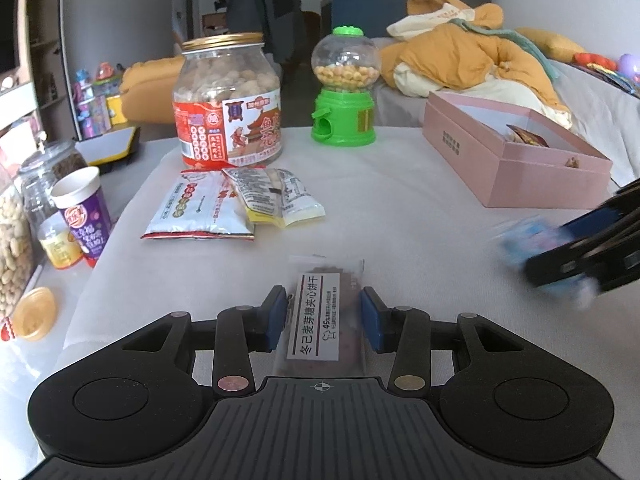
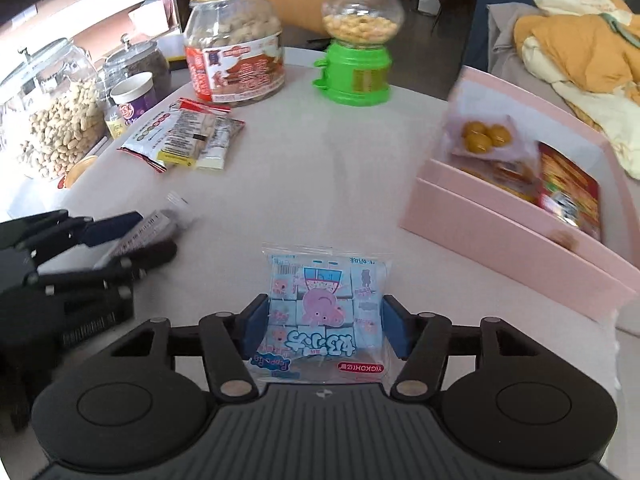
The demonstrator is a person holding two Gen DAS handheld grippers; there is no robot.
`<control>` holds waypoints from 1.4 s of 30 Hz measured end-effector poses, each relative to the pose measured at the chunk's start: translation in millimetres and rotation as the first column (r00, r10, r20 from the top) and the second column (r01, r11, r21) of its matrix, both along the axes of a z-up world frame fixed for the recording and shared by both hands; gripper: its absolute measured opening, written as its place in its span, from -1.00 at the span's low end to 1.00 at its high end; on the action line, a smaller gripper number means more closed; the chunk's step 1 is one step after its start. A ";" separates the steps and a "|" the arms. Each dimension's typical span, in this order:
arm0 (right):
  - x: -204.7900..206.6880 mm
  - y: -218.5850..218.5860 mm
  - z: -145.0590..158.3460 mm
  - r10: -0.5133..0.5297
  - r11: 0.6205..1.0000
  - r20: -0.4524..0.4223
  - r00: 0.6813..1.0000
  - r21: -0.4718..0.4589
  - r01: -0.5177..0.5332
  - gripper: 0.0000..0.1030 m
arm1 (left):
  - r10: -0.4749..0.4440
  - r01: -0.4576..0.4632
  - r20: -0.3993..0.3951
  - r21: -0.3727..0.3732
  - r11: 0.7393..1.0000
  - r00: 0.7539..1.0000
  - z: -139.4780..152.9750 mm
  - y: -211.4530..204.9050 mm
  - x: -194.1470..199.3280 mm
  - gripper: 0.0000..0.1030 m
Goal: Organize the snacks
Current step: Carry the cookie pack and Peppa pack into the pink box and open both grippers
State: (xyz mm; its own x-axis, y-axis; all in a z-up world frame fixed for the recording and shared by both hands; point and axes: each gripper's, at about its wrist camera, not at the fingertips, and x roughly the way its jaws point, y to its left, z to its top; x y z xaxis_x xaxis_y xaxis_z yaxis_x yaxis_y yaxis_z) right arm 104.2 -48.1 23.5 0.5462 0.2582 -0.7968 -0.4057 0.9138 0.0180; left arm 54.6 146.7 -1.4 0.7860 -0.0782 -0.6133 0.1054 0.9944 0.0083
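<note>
My left gripper point(image 1: 324, 316) is shut on a clear-wrapped biscuit pack with a white label point(image 1: 318, 320), low over the white table; it shows blurred in the right wrist view point(image 2: 136, 236). My right gripper point(image 2: 324, 328) is shut on a pale blue Peppa Pig candy bag point(image 2: 324, 312), seen blurred at the right of the left wrist view point(image 1: 532, 240). An open pink box point(image 2: 500, 216) to the right holds several snacks, including a pack with yellow balls point(image 2: 480, 138). The box also shows in the left wrist view point(image 1: 516, 152).
A pile of flat snack packets point(image 1: 236, 204) lies at the left. Behind stand a gold-lidded snack jar point(image 1: 228, 100) and a green candy dispenser point(image 1: 344, 88). A peanut jar point(image 2: 52, 120), a purple cup point(image 1: 82, 212) and other jars stand off the left edge.
</note>
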 end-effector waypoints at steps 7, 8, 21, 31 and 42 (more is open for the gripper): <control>-21.0 -58.2 19.5 -0.058 0.995 0.037 0.998 0.080 0.055 0.16 | -0.059 0.063 0.059 -0.064 0.996 0.996 24.1 -15.0 -4.1 -0.15; -24.1 -66.5 22.0 -0.064 0.994 0.049 0.997 0.087 0.060 0.16 | -0.078 0.086 0.104 -0.065 0.994 0.991 39.1 -24.4 -2.7 -0.15; -33.2 -135.9 15.9 -0.208 0.974 0.089 0.974 0.111 0.197 0.16 | -0.160 0.185 0.093 -0.430 0.884 0.983 106.5 -126.6 152.2 -0.17; -16.9 -154.4 27.4 -0.248 0.960 0.103 0.963 0.160 0.230 0.16 | -0.147 0.173 0.093 -0.436 0.883 0.985 58.0 -68.3 113.5 -0.18; 93.9 -134.9 108.3 -0.342 0.939 0.285 0.895 0.128 0.318 0.99 | -0.014 0.044 0.086 -0.351 0.936 0.996 34.7 19.4 54.0 -0.18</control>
